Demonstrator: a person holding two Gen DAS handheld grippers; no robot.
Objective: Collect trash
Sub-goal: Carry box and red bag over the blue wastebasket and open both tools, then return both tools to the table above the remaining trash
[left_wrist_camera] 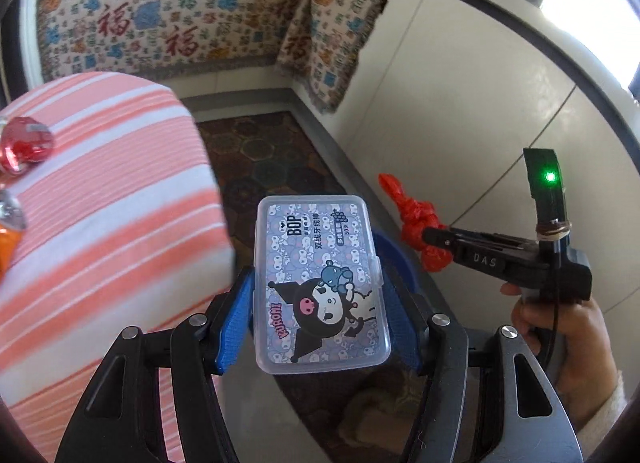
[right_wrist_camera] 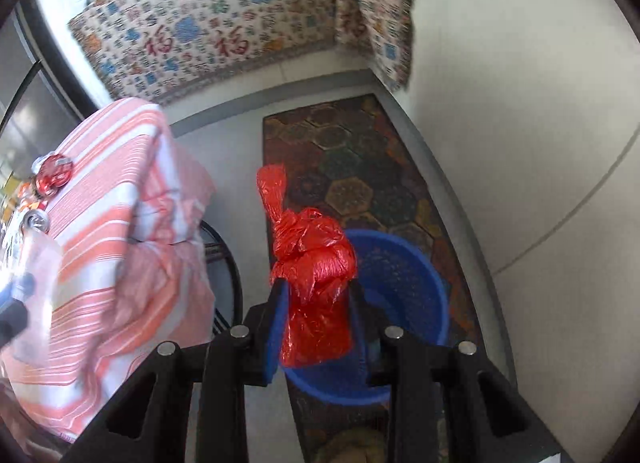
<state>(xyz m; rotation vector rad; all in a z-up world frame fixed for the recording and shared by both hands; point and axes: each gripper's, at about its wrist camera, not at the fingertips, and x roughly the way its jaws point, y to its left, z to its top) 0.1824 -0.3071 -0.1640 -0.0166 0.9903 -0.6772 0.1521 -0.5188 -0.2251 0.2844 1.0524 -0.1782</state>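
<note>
Left gripper (left_wrist_camera: 318, 295) clamped a clear floss-pick box (left_wrist_camera: 320, 287) at lower centre. Right gripper (right_wrist_camera: 316, 303) pinched a knotted red plastic bag (right_wrist_camera: 316, 263) above the blue bucket (right_wrist_camera: 404, 275); bucket contents indiscernible.

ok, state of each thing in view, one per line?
left hand-held gripper: shut on floss pick box
floss pick box: lid closed, held
right hand-held gripper: shut on red bag
red bag: knotted, held above blue bin
blue bin: open, on floor

Plastic box (left_wrist_camera: 320, 287) reads "BOP", "KUROMI"; right claw (left_wrist_camera: 430, 239) body "DAS"; blanket (left_wrist_camera: 160, 11) "福".
</note>
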